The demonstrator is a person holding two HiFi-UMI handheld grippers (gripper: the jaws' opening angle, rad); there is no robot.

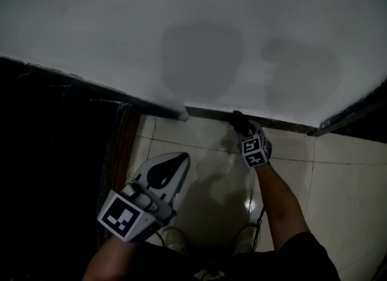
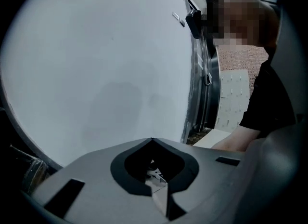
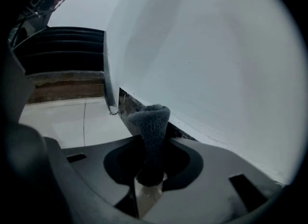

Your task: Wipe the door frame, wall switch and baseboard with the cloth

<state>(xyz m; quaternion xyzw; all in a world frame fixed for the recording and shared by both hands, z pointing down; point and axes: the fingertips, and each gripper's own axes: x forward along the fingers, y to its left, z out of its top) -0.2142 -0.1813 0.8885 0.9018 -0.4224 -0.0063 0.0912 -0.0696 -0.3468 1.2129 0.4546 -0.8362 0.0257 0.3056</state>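
Note:
My right gripper (image 1: 239, 120) is low against the dark baseboard (image 1: 211, 113) at the foot of the white wall (image 1: 199, 38). It is shut on a dark grey cloth (image 3: 150, 126), whose folded end sticks out past the jaws and touches or nearly touches the baseboard (image 3: 129, 106). In the head view the cloth (image 1: 237, 116) shows as a small dark tuft on the baseboard. My left gripper (image 1: 180, 160) hangs above the floor tiles nearer me, shut with nothing in it. From the left gripper view, its closed jaws (image 2: 153, 139) face the wall. No wall switch is in sight.
A dark doorway with a brown door frame edge (image 1: 123, 147) lies at the left. Pale glossy floor tiles (image 1: 338, 177) spread below the wall. The person's shoes (image 1: 175, 237) stand under the grippers. Another metal-edged frame (image 2: 199, 88) rises beside the wall.

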